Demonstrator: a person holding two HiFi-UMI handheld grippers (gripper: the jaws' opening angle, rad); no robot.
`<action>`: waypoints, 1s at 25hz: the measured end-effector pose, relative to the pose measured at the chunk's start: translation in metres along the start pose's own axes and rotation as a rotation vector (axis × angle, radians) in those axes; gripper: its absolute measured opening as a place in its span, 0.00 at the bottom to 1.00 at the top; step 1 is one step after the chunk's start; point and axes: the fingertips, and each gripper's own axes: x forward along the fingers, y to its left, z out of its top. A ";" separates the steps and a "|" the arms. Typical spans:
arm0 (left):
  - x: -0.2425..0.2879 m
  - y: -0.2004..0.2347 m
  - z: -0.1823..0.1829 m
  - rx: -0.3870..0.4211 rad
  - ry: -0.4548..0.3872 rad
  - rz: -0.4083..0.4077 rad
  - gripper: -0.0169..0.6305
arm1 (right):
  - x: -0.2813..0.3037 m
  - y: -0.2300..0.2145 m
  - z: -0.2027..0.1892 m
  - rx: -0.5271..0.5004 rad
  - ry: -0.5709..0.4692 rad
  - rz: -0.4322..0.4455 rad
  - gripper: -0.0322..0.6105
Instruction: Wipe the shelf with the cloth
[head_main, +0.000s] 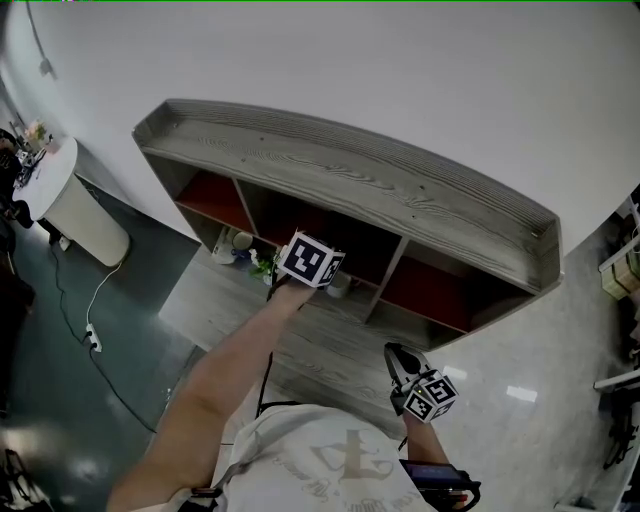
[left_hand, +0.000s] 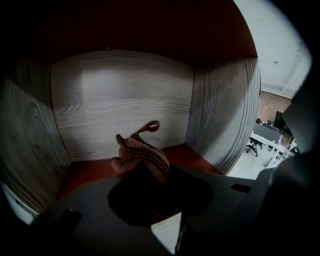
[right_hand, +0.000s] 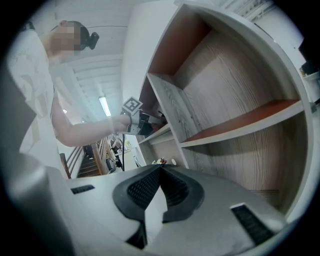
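1. Cloth (left_hand: 141, 154): brown, knitted and bunched, it is clamped between the closed jaws of the left gripper (left_hand: 150, 172) at the centre of the left gripper view. One loop stands up from it.
2. Location: the cloth lies inside a compartment of the shelf (left_hand: 125, 95), which has grey wood-grain walls. It is just over the orange-red compartment floor (left_hand: 92, 172); contact with that floor cannot be confirmed.
3. Head view: the left gripper (head_main: 309, 263) reaches into a middle opening of the shelf (head_main: 350, 180) at frame centre, arm extended.
4. Right gripper (right_hand: 160, 170): its jaws are shut tip to tip with nothing between them. It is held clear of the shelf at the lower right of the head view (head_main: 400, 358).
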 end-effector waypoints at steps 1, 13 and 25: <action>-0.002 0.007 -0.001 -0.009 -0.002 0.008 0.18 | 0.003 0.001 0.000 0.000 0.000 0.000 0.06; -0.024 0.094 -0.018 -0.129 0.011 0.130 0.18 | 0.036 0.020 -0.003 -0.008 0.005 -0.003 0.06; -0.052 0.109 -0.038 -0.221 -0.089 0.144 0.18 | 0.054 0.043 -0.010 -0.014 0.025 -0.028 0.06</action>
